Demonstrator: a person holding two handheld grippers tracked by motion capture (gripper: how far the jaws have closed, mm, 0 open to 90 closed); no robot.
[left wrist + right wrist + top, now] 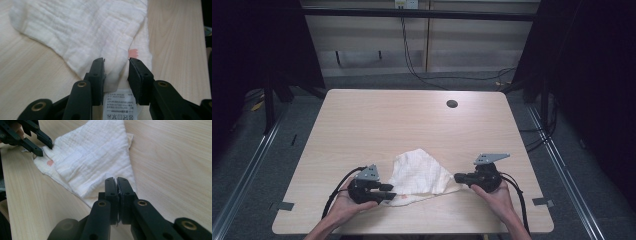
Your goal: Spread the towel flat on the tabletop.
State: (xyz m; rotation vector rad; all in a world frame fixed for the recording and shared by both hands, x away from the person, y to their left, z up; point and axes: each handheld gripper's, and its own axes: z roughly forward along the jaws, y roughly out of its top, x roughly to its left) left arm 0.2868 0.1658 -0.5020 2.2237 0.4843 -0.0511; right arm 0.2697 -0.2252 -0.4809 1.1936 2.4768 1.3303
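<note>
- Cloth [419, 172], white and crinkled, lies folded into a rough triangle on a pale wooden table [382, 120], in the lower middle of the high view, close to the near edge.
- The person's left hand [343, 205] comes in from the bottom left of the high view and holds the left gripper [388, 192], whose jaws point right at the cloth's lower left corner.
- In the left gripper view, that gripper [116, 72] fills the lower middle of the frame. Its two black jaws stand apart with the cloth's edge lying between them; the pads do not press on the fabric.
- A white care label [119, 106] sewn to the cloth shows at the bottom centre of that view, between the jaws. A small pink mark [133, 52] sits on the cloth just above the right-hand jaw.
- The right hand [496, 196] enters at the bottom right of the high view and holds the right gripper [458, 177], pointing left at the cloth's right corner.
- In the right gripper view, the right gripper [117, 185] is at lower centre. Its jaws are pressed together, pinching the cloth's near corner between them.
- The left gripper [44, 147] also appears in the upper left of the right gripper view, at the far corner of the cloth.
- A round dark hole [452, 104] sits in the table's upper right part, well apart from the cloth.
</note>
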